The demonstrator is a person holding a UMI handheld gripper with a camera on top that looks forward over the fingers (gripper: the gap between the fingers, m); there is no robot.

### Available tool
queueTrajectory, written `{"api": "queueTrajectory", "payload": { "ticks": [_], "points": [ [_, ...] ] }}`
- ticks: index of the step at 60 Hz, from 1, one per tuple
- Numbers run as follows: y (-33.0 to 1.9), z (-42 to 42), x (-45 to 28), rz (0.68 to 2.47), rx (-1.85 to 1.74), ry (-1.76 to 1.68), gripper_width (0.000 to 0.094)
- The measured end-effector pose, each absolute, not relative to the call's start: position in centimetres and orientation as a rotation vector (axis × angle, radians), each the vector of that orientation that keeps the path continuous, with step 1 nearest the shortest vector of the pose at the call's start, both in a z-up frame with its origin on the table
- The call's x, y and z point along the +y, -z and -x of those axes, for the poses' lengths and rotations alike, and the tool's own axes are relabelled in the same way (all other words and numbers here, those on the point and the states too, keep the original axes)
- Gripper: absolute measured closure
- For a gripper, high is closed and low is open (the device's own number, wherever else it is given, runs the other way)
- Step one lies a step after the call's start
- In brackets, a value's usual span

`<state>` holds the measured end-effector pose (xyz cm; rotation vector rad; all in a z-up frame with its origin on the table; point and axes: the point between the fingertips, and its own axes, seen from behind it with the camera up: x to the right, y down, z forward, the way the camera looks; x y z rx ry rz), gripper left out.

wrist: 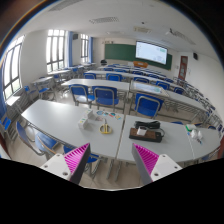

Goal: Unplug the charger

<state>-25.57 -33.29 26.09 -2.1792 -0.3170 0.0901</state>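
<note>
Overhead, open gripper (110, 160), charger indistinct.

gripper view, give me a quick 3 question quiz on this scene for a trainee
1. True or false: the hand-held gripper is shut on something.
2. What stands on the white table just ahead of the fingers: A) a dark box-like object, B) a laptop, C) a potted plant?
3. What colour are the chairs behind that table?

Key:
1. False: the fingers are open, with nothing between the pads.
2. A, the dark box-like object. Whether it is the charger cannot be told.
3. Blue.
</note>
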Motion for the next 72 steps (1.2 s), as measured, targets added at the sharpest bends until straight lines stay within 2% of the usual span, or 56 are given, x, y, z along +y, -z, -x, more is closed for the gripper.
{"api": "queueTrajectory", "payload": {
  "ticks": [9, 17, 31, 47, 52, 57, 62, 72],
  "points": [
    [-20.9, 30.6, -33.9, 2.228, -0.269, -0.071, 0.0086],
    [-16.7, 26.8, -31.1, 2.251, -0.208, -0.023, 0.0085],
    [-11.7, 19.7, -18.1, 2.156, -0.121, 0.034, 0.0081],
    [-5.4, 18.2, -5.1, 2.098, -0.090, 0.026, 0.0099],
    [-3.5, 18.5, -3.2, 2.107, -0.092, 0.008, 0.0172],
    [-2.5, 18.6, -2.3, 2.102, -0.085, 0.013, 0.0294],
    [-2.5, 17.3, -2.1, 2.100, -0.051, 0.054, 0.0534],
    [-2.5, 17.5, -2.1, 2.119, -0.061, 0.019, 0.0664]
  ]
}}
